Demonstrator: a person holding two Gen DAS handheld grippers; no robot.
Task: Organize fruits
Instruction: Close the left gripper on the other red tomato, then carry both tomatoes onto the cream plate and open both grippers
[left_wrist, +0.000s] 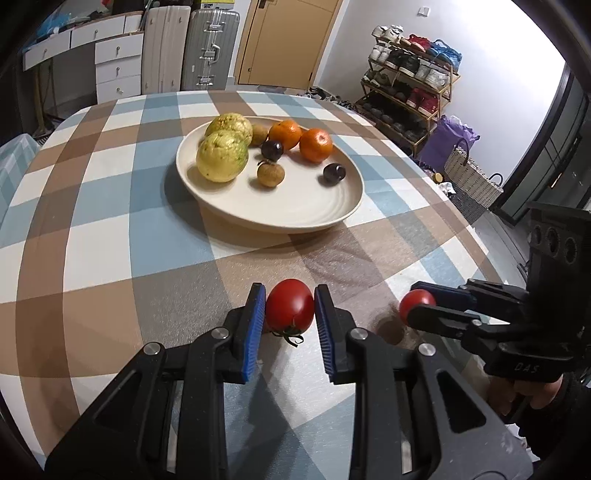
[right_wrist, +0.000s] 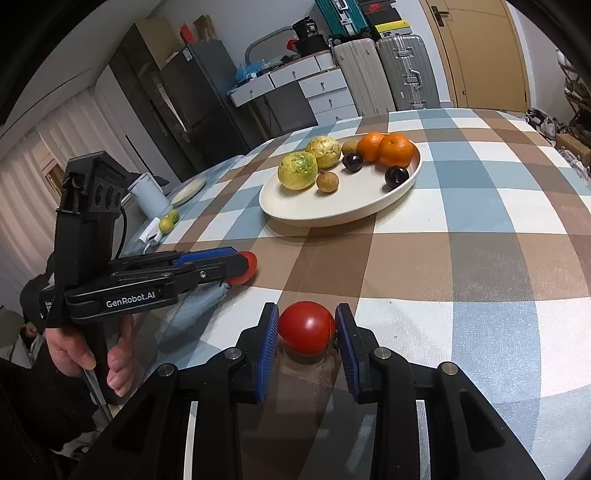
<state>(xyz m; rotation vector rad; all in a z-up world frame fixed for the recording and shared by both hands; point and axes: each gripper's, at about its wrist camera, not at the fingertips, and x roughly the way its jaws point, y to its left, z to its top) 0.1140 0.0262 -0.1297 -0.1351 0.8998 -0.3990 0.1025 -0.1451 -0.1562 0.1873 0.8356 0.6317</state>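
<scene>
Both grippers are clamping tomatoes near the table's front edge: left gripper (left_wrist: 290, 308) squeezing one tomato (left_wrist: 289, 305), right gripper (right_wrist: 307, 328) squeezing another tomato (right_wrist: 306, 326). Should be lifting gently, then placing in the plate's (left_wrist: 295, 210) bare front part.

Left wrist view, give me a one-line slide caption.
Both grippers, left and right, each clamp a tomato near the plate of fruit.

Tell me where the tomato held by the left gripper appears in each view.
Left wrist view: the round red tomato sits low in the centre, between the left gripper pads.
Right wrist view: far left, only its tip shows past the gripper.
Shared landmark: the cream oval plate of fruit.
</scene>
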